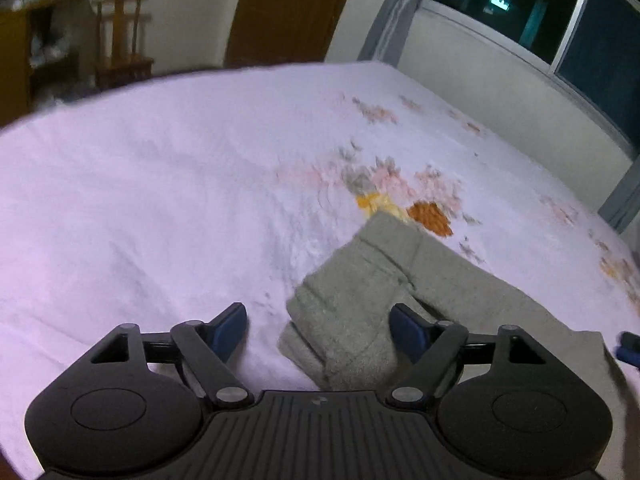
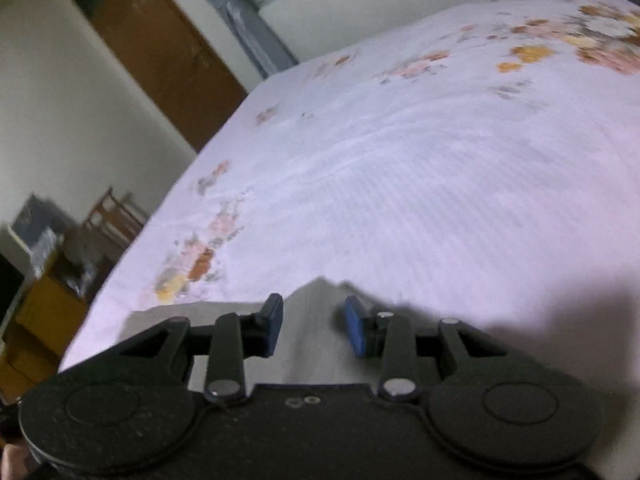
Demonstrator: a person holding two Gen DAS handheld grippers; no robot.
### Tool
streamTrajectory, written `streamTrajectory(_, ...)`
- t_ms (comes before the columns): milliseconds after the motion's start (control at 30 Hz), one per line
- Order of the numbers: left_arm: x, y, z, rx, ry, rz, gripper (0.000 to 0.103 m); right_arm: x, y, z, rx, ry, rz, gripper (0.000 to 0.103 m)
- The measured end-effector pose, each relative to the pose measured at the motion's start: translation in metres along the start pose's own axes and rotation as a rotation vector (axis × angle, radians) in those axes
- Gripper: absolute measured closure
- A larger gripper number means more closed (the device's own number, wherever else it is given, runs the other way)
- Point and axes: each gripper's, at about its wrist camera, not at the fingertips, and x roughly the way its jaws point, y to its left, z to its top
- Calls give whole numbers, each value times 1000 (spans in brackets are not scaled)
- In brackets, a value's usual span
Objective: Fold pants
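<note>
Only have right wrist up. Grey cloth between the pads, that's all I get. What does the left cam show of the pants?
Observer: On the left wrist view the grey pants lie on the bed sheet, already doubled over, with a layered edge at the near left.
Operator: Left gripper on them?
Observer: No. The left gripper is open, pads apart above the fabric, nothing pinched.
Operator: Is my right gripper visible from there?
Observer: Barely: a blue and black bit at the far right edge, probably the right gripper. In your own view its pads stand apart, clear of the cloth.
</note>
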Motion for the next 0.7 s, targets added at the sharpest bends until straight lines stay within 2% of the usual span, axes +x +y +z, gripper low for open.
streamTrajectory(133, 11, 8, -14, -58, 20, -35, 19, 37, 4, 1, -85, 99, -24, 73)
streamTrajectory(200, 16, 5, -15, -50, 17, -34, 19, 42, 11, -1, -177, 122, 11, 102)
streamTrajectory(300, 16, 3, -18, -39, -4, -34, 18, 38, 28, -1, -291, 83, -47, 103)
streamTrajectory(367, 17, 1, -21, -26, -17, -30, 17, 43, 30, 0, -296, 88, -85, 103)
streamTrajectory(467, 11, 1, -25, -8, -35, -24, 16, 60, 22, -8, -313, 103, -203, 103)
streamTrajectory(533, 11, -1, -25, 10, -35, -15, 15, 60, 12, -10, -257, 104, -198, 103)
streamTrajectory(567, 11, -2, -24, 21, -33, -12, 14, 51, 13, -8, -233, 68, -201, 103)
streamTrajectory(633, 10, -3, -24, 35, -34, -1, 13, 26, 20, -5, -219, -37, -139, 103)
streamTrajectory(700, 10, -5, -24, 48, -39, 8, 11, 17, 30, -6, -200, -39, -69, 103)
